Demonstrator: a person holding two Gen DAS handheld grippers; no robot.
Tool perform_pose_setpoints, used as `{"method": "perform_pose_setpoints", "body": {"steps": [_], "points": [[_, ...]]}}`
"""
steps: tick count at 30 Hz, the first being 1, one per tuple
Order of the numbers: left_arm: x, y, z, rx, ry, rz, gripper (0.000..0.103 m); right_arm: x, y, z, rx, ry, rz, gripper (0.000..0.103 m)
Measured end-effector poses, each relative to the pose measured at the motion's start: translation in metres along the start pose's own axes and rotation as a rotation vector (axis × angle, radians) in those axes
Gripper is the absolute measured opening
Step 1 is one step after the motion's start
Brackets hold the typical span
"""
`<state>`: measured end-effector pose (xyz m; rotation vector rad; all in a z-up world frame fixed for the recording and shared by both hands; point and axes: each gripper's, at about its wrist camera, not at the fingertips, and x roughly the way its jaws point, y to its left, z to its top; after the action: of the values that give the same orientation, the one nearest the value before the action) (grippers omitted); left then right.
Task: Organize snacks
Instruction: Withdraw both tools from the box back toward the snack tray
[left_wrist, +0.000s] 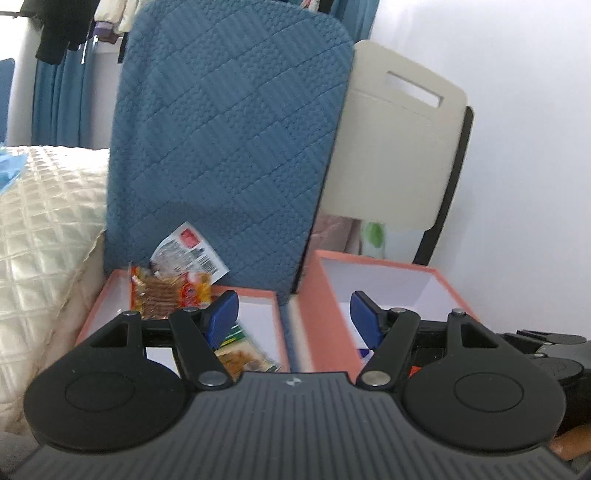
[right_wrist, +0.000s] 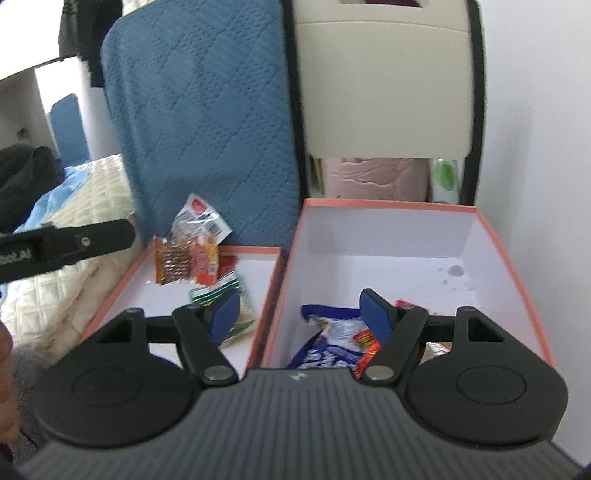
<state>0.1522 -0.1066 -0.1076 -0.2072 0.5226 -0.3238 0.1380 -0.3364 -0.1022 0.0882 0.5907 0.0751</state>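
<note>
Two orange-rimmed boxes with white insides stand side by side. The shallow left box (right_wrist: 258, 252) (left_wrist: 110, 280) holds an orange biscuit pack (right_wrist: 186, 260) (left_wrist: 171, 291), a green-edged packet (right_wrist: 236, 306) (left_wrist: 243, 354) and a clear packet with a barcode label (right_wrist: 201, 221) (left_wrist: 188, 251) leaning at its back. The deeper right box (right_wrist: 388, 205) (left_wrist: 373, 260) holds a blue-and-white snack bag (right_wrist: 328, 343) and a red wrapper (right_wrist: 367, 343). My left gripper (left_wrist: 295, 317) hangs open over the wall between the boxes, nothing between its blue pads. My right gripper (right_wrist: 301, 314) is open too, empty, over the same divide.
A blue quilted cushion (left_wrist: 229, 147) stands upright behind the left box. A beige chair back (left_wrist: 399, 140) and white wall lie behind the right box. A cream quilted bed (left_wrist: 44, 229) borders the left side. The left gripper's arm (right_wrist: 66, 243) shows at the right view's left edge.
</note>
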Motion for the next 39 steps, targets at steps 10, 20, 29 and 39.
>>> {"method": "perform_pose_setpoints", "body": {"steps": [10,20,29,39], "points": [[-0.004,0.034,-0.017,-0.01,0.018,0.028,0.072,0.019,0.035,-0.014,-0.028,0.023,0.048,0.073],[-0.003,0.064,-0.031,-0.058,0.04,0.048,0.072,0.028,0.061,-0.033,-0.069,0.06,0.057,0.073],[-0.006,0.075,-0.041,-0.061,0.055,0.069,0.072,0.028,0.076,-0.05,-0.103,0.07,0.062,0.073],[0.009,0.072,-0.059,-0.057,0.1,0.079,0.072,0.031,0.087,-0.066,-0.18,0.087,0.061,0.073]]}}
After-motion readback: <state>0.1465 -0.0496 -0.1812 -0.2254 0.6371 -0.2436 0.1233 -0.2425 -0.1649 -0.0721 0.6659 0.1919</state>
